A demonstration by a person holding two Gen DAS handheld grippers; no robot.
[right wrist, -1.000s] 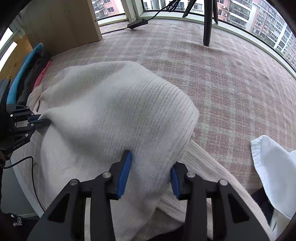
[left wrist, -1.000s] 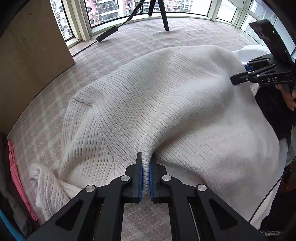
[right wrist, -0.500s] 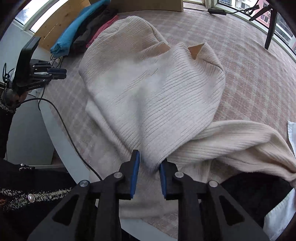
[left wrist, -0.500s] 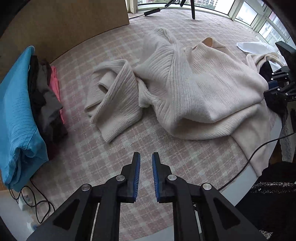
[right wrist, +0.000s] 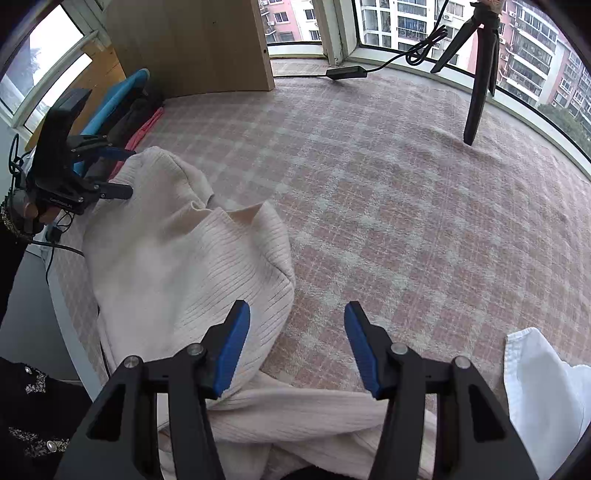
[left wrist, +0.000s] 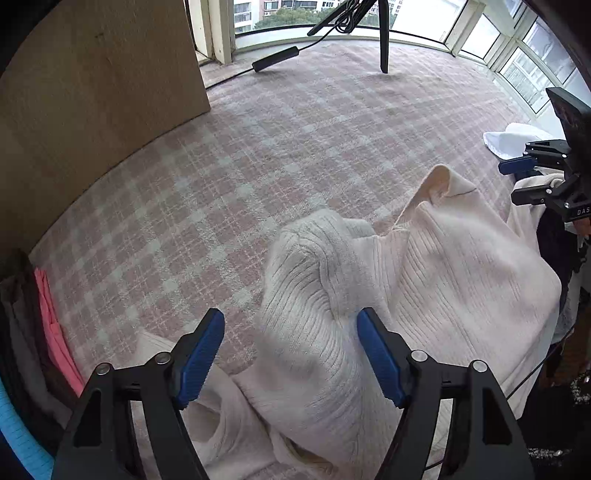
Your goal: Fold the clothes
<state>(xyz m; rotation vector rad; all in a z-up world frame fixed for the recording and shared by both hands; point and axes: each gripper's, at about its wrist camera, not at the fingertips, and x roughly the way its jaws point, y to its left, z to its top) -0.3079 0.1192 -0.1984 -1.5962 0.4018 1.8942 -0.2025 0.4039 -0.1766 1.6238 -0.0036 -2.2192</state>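
The cream ribbed knit sweater (left wrist: 424, 295) lay bunched near the front edge of the pink-and-white checked cloth-covered table (left wrist: 295, 147), one sleeve trailing over that edge. The left gripper (left wrist: 290, 354), its jaws just opened, stood about half open, a fold of knit between but unpressed. The right gripper (right wrist: 297, 343), likewise just opened, held nothing, beside the sweater's right hem. Bare checked cloth extended well beyond to the window side.

**Background items, non-task**

Surface (left wrist: 295, 147) covered in pink-and-grey checked cloth. Wooden panel (left wrist: 92, 92) stands at far left. Black tripod leg (right wrist: 478, 85) near windows (right wrist: 406, 22); black power adapter (right wrist: 345, 72) with cable lies beside it.
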